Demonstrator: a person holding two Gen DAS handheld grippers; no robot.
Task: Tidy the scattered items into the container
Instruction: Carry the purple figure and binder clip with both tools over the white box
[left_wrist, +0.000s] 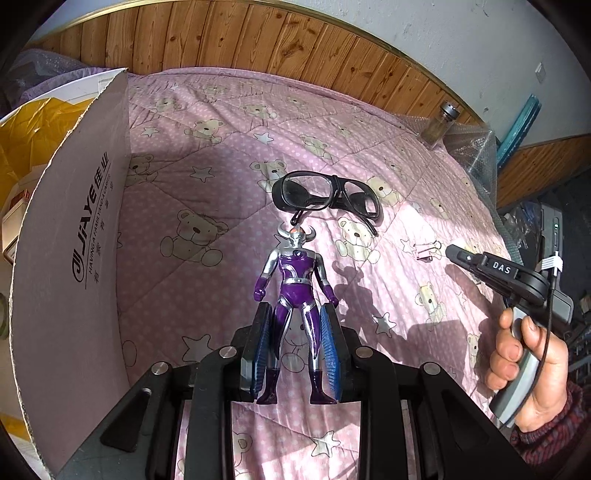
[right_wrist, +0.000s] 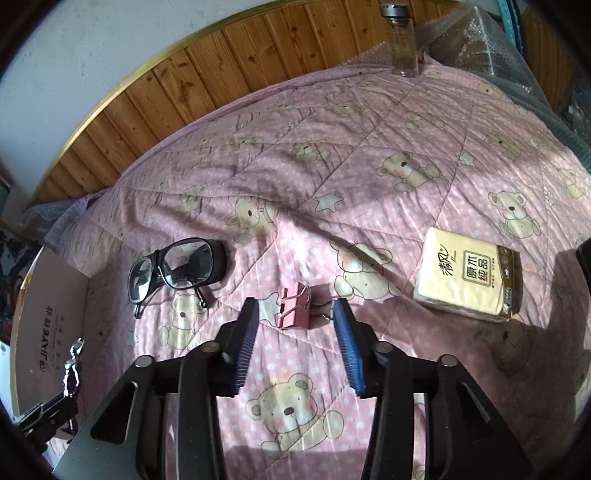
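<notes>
On the pink bear-print quilt (right_wrist: 369, 177), the tidying looks partly under way. The left gripper (left_wrist: 295, 332) is clamped on the legs of one purple toy figure (left_wrist: 293, 291), held clear of the bedding and not yet over the cardboard box (left_wrist: 74, 258), which stands just to its left. The right gripper (right_wrist: 295, 314) hangs with its jaws apart around one pink binder clip (right_wrist: 293, 306), not yet closed on it. By count, three things lie loose: the clip, one pair of black safety glasses (right_wrist: 177, 266) and one tissue pack (right_wrist: 469, 277). One glass bottle (right_wrist: 402, 44) stands at the far edge; whether it belongs to the job I cannot tell
</notes>
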